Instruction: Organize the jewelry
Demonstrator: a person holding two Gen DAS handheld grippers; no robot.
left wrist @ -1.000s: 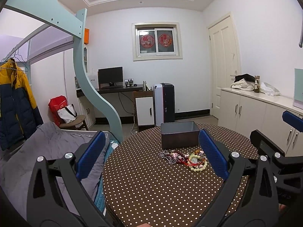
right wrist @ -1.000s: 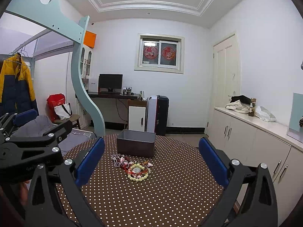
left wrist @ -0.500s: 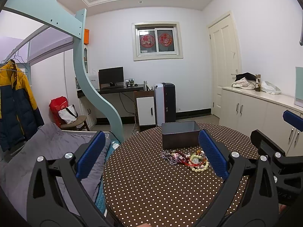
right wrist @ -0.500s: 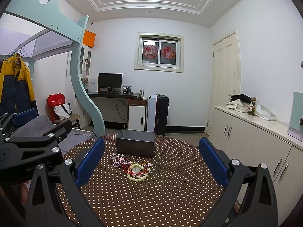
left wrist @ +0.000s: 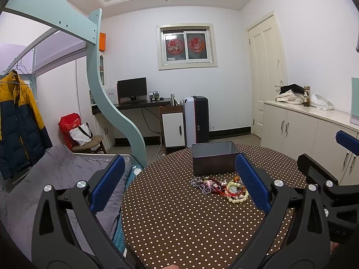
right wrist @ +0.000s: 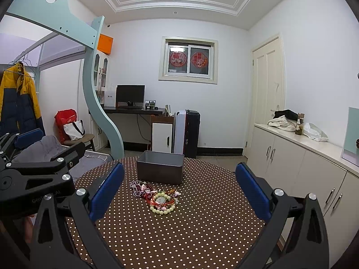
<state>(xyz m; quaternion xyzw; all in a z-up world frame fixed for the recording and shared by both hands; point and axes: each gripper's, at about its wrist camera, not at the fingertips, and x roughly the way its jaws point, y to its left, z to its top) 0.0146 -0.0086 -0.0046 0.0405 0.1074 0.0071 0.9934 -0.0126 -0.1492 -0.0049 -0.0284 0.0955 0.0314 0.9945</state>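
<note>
While both hand-held grippers, left (left wrist: 179, 182) and right (right wrist: 179, 187), are hovering spread and empty, jewelry (right wrist: 154, 195) is lying on the tabletop (right wrist: 202, 228) just before the box (right wrist: 160, 167); next likely calls for reaching and pinching one piece.

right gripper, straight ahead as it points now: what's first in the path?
Likely the jewelry pile, centred between the open right gripper fingers, with the gray box just behind. Depth is unclear.

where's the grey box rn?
The grey box sits on the polka-dot table at its far side, near centre in the right wrist view, directly behind the jewelry pile; it appears empty and untouched by either gripper.
</note>
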